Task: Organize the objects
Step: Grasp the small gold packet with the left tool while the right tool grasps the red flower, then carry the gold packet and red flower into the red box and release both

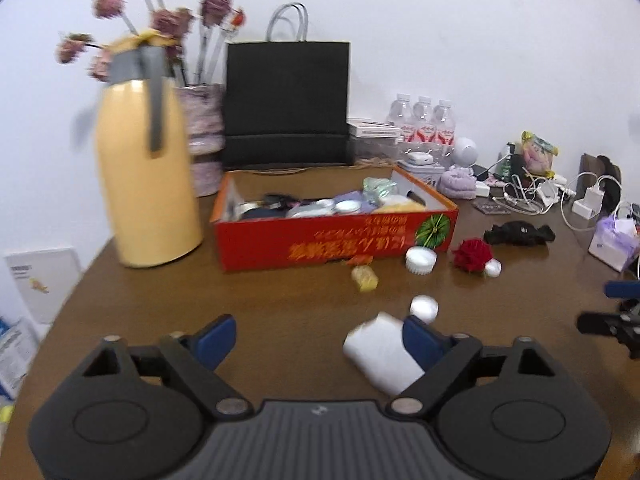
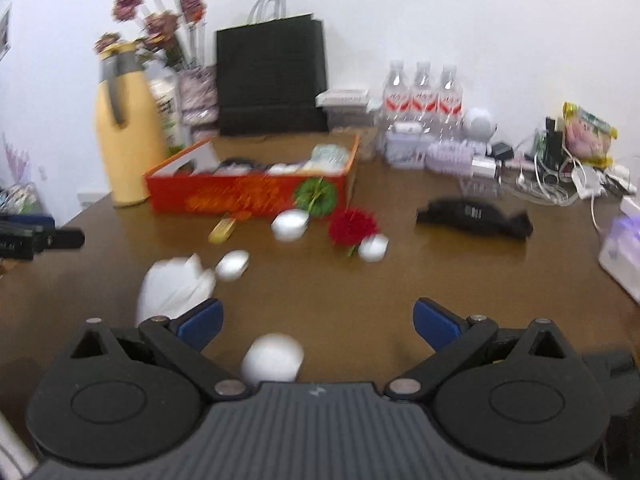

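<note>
The left gripper (image 1: 318, 338) stands with its jaws spread wide and nothing between them but bare brown table (image 1: 288, 296). A white packet (image 1: 380, 354) lies at lower right of centre in the left wrist view, its right side hidden behind the right blue pad; whether pad and packet touch cannot be told. Just above it sits a small white round container (image 1: 424, 307).

The right gripper (image 2: 316, 320) is likewise wide open. A white rounded object (image 2: 272, 358) lies low in its gap, nearer the left finger, its lower edge cut off by the gripper body; blur hides what it is. The white packet (image 2: 172, 290) shows at centre left there, part behind the left pad, with the small round container (image 2: 233, 265) beside it.

Both views are smeared by motion. Open tabletop spreads ahead of both jaws.

Farther up, a white lid (image 1: 421, 259), a red pompom (image 1: 472, 254), a small white cap (image 1: 493, 268) and a yellow candy (image 1: 365, 278) lie before the red box (image 1: 336, 236), which is packed with small items too blurred to name. A black cloth item (image 1: 519, 233) lies right of these. A yellow thermos (image 1: 148, 168), a black paper bag (image 1: 287, 104), water bottles (image 1: 422, 120) and tangled white chargers (image 1: 560, 196) line the back.
</note>
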